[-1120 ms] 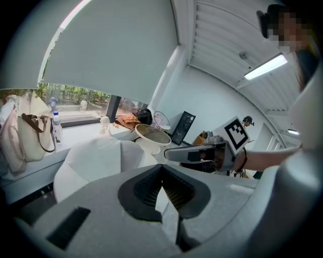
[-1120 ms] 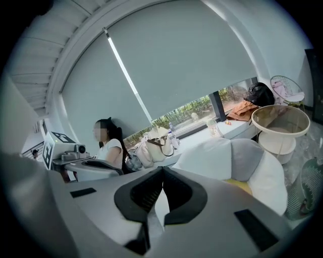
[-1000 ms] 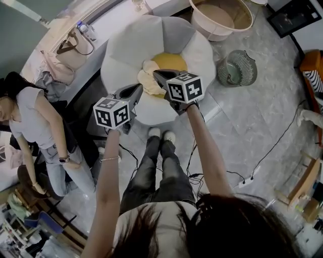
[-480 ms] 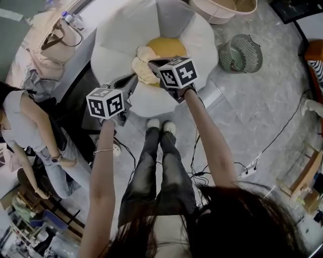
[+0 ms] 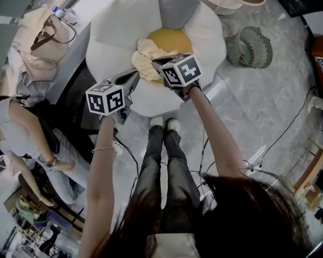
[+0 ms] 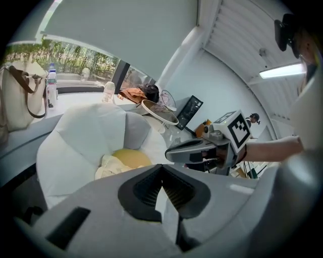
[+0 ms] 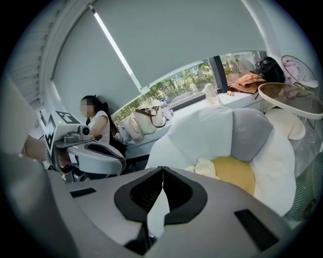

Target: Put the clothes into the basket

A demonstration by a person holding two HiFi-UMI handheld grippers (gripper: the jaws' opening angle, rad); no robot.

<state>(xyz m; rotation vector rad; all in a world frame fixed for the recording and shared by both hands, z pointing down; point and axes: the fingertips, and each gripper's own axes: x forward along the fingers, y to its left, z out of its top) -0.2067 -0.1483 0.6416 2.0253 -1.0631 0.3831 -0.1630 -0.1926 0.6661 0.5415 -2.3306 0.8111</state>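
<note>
A cream garment (image 5: pixel 145 52) lies crumpled on the yellow centre (image 5: pixel 172 39) of a white flower-shaped cushion (image 5: pixel 116 30). My right gripper (image 5: pixel 155 61) hangs just over the garment's near edge, jaws shut and empty. The left gripper (image 5: pixel 135 75) is a little left and nearer, over the cushion's front petal, jaws also shut with nothing in them. In the left gripper view the garment (image 6: pixel 112 165) lies ahead beyond the shut jaws (image 6: pixel 161 167), and the right gripper (image 6: pixel 199 149) shows at the right. In the right gripper view the garment (image 7: pixel 205 166) lies ahead-right of the shut jaws (image 7: pixel 162 169). A beige basket (image 5: pixel 227 5) stands beyond the cushion.
A green wire bin (image 5: pixel 251 46) stands on the floor right of the cushion. A handbag (image 5: pixel 50 43) rests on the ledge at the left, and a seated person (image 5: pixel 30 146) is beside it. Cables (image 5: pixel 282 136) run over the tiled floor at the right.
Both grippers have come down closer to the cushion and the garment, still shut. The garment has not moved.
</note>
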